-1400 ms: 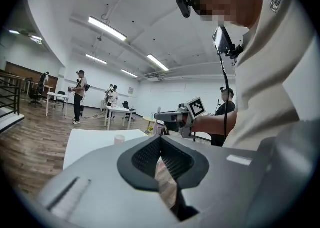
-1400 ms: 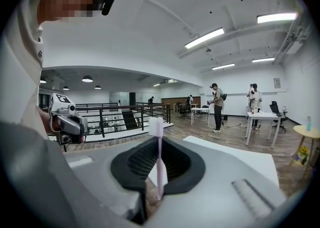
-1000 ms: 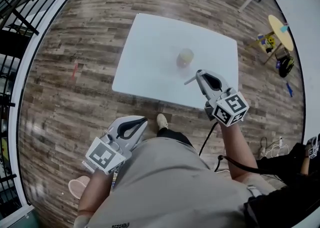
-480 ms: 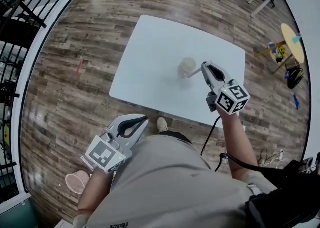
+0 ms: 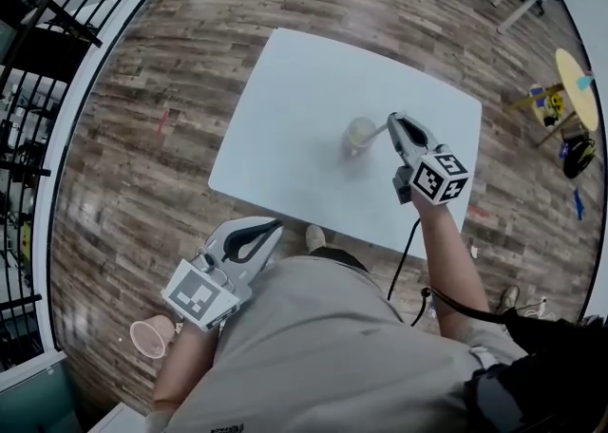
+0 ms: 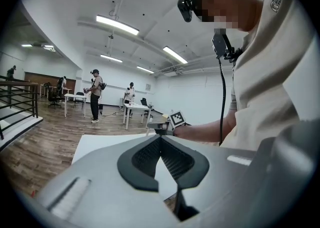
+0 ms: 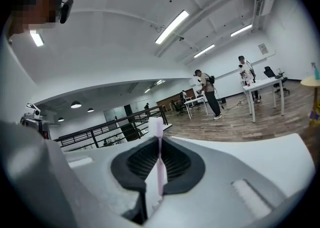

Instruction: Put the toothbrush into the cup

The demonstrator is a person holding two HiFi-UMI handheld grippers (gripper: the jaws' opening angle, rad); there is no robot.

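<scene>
Moving in from the near edge of the white table [image 5: 285, 108], where it was a second ago, the right gripper [image 5: 392, 121] is now sitting over the tabletop just beside the cup [image 5: 358, 137]. Back then the toothbrush was pointing at the cup from well short of it; now its far end is reaching the cup's rim. The left gripper [image 5: 273, 226] is staying low by the person's hip, over the wood floor and off the table, much as before.

Right gripper fingers are clamping together on the toothbrush [image 7: 159, 157], a thin pale pink handle standing upright between the pads, its end poking past the tips. In the head view the toothbrush [image 5: 374, 132] is bridging the gap from the fingertips to the cup. Left gripper [image 6: 160, 138] fingers are meeting at the tips with nothing between them.

The cup is standing upright near the table's middle, its inside looking yellowish. Whether the brush end is dipping inside or only over the rim is not showing clearly.
</scene>
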